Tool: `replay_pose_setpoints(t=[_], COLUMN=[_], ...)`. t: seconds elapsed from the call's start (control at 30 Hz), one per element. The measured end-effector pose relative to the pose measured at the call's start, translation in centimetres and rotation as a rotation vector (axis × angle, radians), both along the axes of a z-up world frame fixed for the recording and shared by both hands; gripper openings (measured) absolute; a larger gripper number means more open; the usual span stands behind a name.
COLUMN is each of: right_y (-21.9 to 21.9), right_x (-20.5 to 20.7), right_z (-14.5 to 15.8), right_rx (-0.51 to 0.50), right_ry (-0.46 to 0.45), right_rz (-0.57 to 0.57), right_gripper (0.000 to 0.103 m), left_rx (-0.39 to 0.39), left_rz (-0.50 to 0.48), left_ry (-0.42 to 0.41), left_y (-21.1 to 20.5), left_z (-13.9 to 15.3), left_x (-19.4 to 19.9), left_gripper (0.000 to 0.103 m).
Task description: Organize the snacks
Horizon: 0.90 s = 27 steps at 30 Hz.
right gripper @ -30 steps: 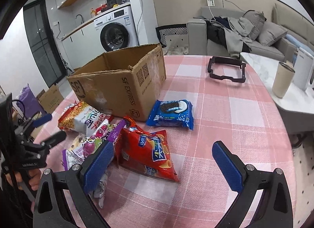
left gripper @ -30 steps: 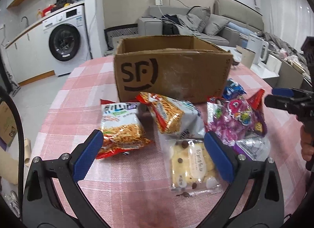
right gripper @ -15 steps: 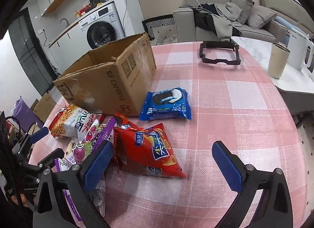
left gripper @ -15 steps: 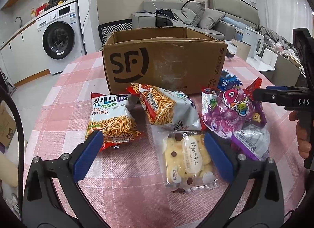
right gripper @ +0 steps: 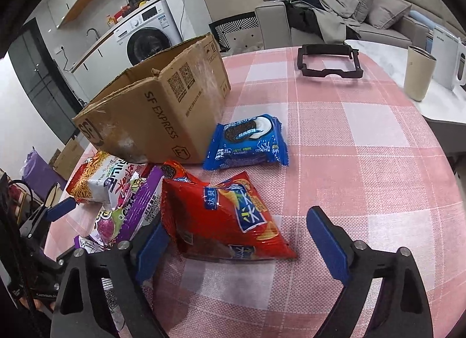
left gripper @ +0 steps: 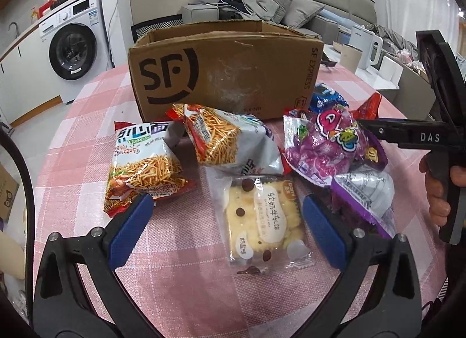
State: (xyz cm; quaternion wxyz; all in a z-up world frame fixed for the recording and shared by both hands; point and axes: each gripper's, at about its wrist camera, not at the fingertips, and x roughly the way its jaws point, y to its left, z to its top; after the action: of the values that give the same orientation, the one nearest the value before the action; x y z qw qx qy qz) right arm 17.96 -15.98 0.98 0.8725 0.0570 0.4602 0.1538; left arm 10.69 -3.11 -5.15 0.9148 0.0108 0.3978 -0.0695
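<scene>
pink and white checked cloth (right gripper: 364, 140) covers the round table, with a washing machine (left gripper: 72, 49) and a grey sofa (right gripper: 378, 14) behind it. you have one open cardboard box (left gripper: 227, 75) standing upright; it says "sf" big on one side and "sf express" on the next. seven snack packs lie in front of it. two are noodle snack bags (left gripper: 142, 166) side by side, and the second noodle bag (left gripper: 227, 140) leans toward the box. one clear cookie pack (left gripper: 262, 221) lies flat with its long side pointing from you to the box. one purple candy bag (left gripper: 329, 145) and one silver and purple pack (left gripper: 364, 195) sit to the right. one blue sandwich cookie pack (right gripper: 247, 142) lies just beside the box corner, long side across. one red chip bag (right gripper: 224, 218) lies with its long side slanting toward you. your left gripper (left gripper: 227, 227) has its fingers spread wide, with the cookie pack between them but not pinched. your right gripper (right gripper: 238, 241) is also spread, and its jaws have just been closing in on the red chip bag, with the left pad at the bag's edge and the right pad apart from it. its side reads "das" in the left view. one black frame (right gripper: 329, 64) and one beige cup (right gripper: 419, 75) sit far back.
</scene>
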Motion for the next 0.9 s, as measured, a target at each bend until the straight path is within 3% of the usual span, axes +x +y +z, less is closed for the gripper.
replay_pose_setpoints(t=[0.23,0.37,0.6,0.8,0.9], right_y=[0.2,0.5,0.6,0.6,0.6], right_x=[-0.1,-0.1,-0.2,-0.1,-0.1], right_z=[-0.3,-0.4,-0.3,-0.5,-0.6], right_rx=[-0.005,-0.012,-0.011,-0.016,-0.021], right_ry=[0.0,-0.001,-0.005,0.005,0.001], right_rz=[0.016,0.025,0.02,0.019,0.021], right_gripper=[0.08,0.079,0.078,0.078,0.073], left_rx=[-0.019,-0.036,0.014,0.019,0.006], left_rz=[0.003,-0.003,-0.009,-0.035,-0.069], left_ry=[0.072,0.097,0.102,0.106,0.091], left_y=[-0.1,-0.3,-2.0,-2.7,-3.1], left_z=[-1.2,-1.7,-2.5,-2.6,-2.4], left_x=[0.7,1.0,1.0,1.0,0.8], left_gripper=[0.102,0.102,0.101,0.081,0.059])
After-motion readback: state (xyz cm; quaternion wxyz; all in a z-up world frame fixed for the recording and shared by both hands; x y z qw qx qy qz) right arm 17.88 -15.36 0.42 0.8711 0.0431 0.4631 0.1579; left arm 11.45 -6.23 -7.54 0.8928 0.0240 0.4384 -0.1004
